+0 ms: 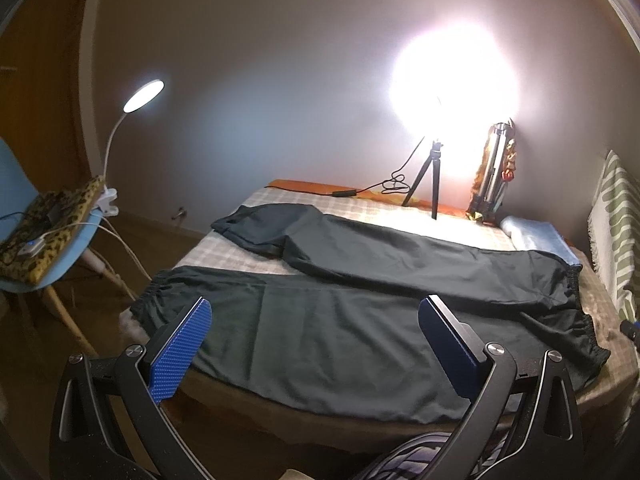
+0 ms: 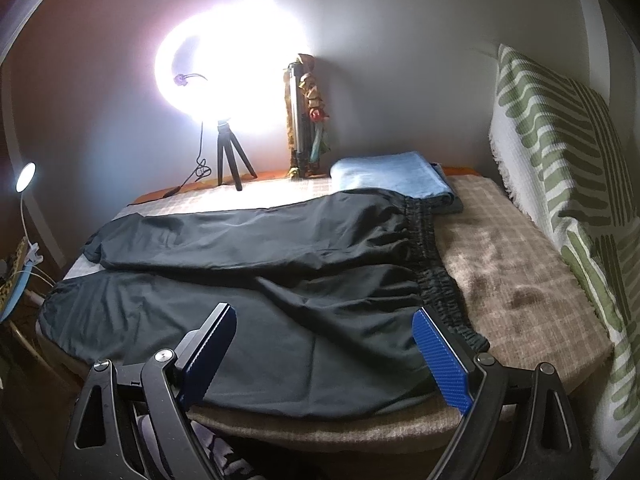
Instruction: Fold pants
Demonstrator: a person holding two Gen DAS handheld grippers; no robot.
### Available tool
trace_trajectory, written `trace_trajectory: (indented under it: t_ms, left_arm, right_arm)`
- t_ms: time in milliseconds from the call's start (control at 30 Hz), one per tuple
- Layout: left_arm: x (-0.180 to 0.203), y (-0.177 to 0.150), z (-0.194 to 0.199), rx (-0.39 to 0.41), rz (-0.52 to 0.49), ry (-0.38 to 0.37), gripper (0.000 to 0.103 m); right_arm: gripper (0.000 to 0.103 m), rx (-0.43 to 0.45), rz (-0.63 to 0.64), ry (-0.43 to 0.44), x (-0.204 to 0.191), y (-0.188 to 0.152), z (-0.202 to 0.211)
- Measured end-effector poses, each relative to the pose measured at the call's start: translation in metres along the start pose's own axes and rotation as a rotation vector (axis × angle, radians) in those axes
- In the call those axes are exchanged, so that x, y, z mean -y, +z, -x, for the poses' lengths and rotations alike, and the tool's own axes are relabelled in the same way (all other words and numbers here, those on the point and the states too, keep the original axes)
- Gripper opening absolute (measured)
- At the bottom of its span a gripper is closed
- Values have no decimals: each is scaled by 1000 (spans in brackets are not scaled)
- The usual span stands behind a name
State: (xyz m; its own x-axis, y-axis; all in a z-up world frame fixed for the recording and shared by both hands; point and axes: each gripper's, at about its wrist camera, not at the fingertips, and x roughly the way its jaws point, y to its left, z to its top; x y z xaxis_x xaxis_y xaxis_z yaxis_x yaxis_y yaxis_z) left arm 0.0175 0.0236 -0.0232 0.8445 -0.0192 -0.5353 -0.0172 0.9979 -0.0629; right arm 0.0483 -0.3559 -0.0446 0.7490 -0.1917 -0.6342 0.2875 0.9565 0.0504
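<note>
Pants (image 1: 360, 300): black, spread flat across bed (image 2: 520, 280), legs to my left, elastic waistband (image 2: 436, 276) to my right.
Far leg: cuff end bunched, hard to read w/ glare.
Left gripper (image 1: 316, 356): my fingers spread wide, nothing between, above near leg.
Right gripper (image 2: 324, 356): also spread, empty, by waistband (contact unclear).
Ring light (image 2: 232, 64): blown out, wall behind lost.
Blue towel (image 2: 392, 176): partly under waistband.
</note>
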Motion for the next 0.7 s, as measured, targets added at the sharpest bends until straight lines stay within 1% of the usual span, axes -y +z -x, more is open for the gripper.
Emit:
trace_trajectory:
  t_ms: [267, 400, 600, 700]
  left_arm:
    - [-21, 7, -9, -13, -15, 46, 103]
    - [-33, 17, -16, -21, -23, 43, 103]
    - [-61, 39, -36, -41, 16, 35, 103]
    - [-79, 53, -54, -75, 51, 26, 103]
  right_arm:
    - [92, 13, 58, 42, -9, 22, -3]
    - [92, 29, 105, 71, -15, 39, -3]
    - [92, 33, 111, 196, -20, 75, -9]
    - [92, 38, 154, 216, -31, 97, -16]
